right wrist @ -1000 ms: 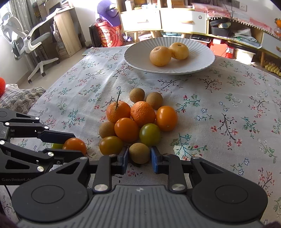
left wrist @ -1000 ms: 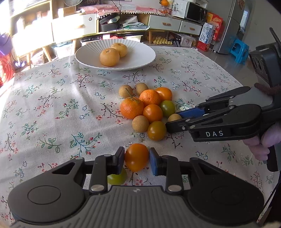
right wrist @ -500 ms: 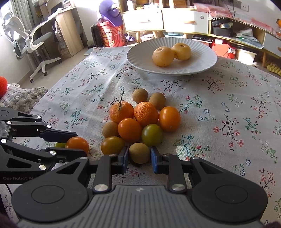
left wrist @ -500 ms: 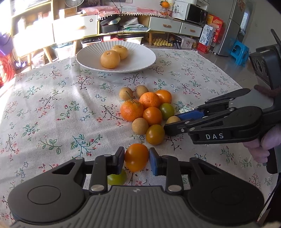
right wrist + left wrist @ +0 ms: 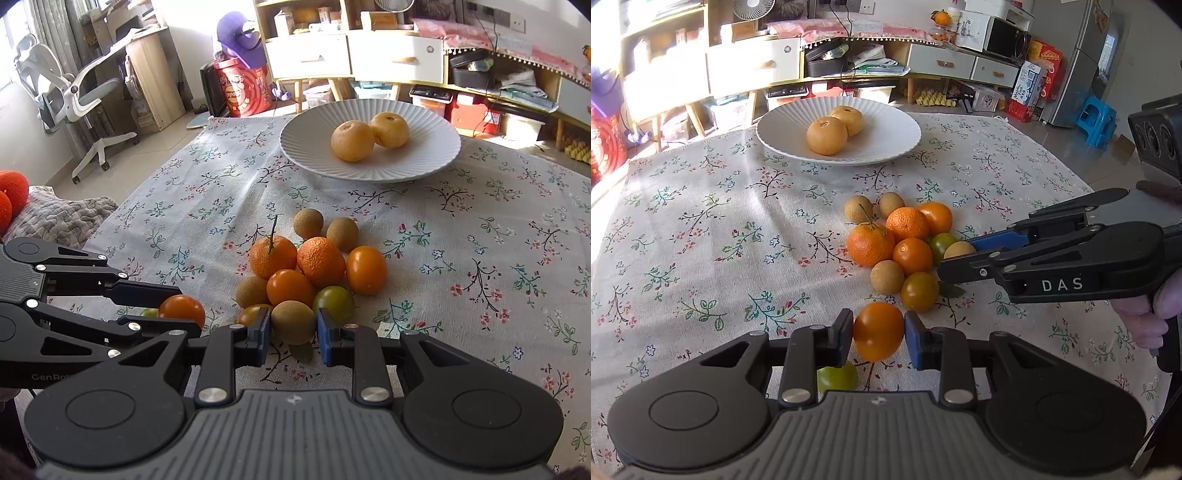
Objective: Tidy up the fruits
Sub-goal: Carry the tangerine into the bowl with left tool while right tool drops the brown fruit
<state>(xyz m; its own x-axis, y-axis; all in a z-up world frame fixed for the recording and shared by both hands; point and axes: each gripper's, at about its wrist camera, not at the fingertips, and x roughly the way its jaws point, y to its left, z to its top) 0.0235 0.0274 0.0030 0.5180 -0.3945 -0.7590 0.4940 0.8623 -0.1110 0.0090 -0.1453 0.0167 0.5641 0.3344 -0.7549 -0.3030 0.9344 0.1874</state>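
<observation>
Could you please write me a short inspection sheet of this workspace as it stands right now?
Surface: table under a floral tablecloth.
Job's things: white plate holding two tan round fruits; loose pile of fruit mid-table, orange, brown and greenish pieces touching; one green fruit apart, beneath the left tool.
Clutter: nothing seen on the cloth besides fruit.
Grippers: left hand-held gripper shut on an orange tomato-like fruit; right hand-held gripper shut on a brown fruit at the pile's near edge.
Cables: black cords hang over the back sideboard.
Surroundings: sideboard with drawers, office chair, blue stool.
</observation>
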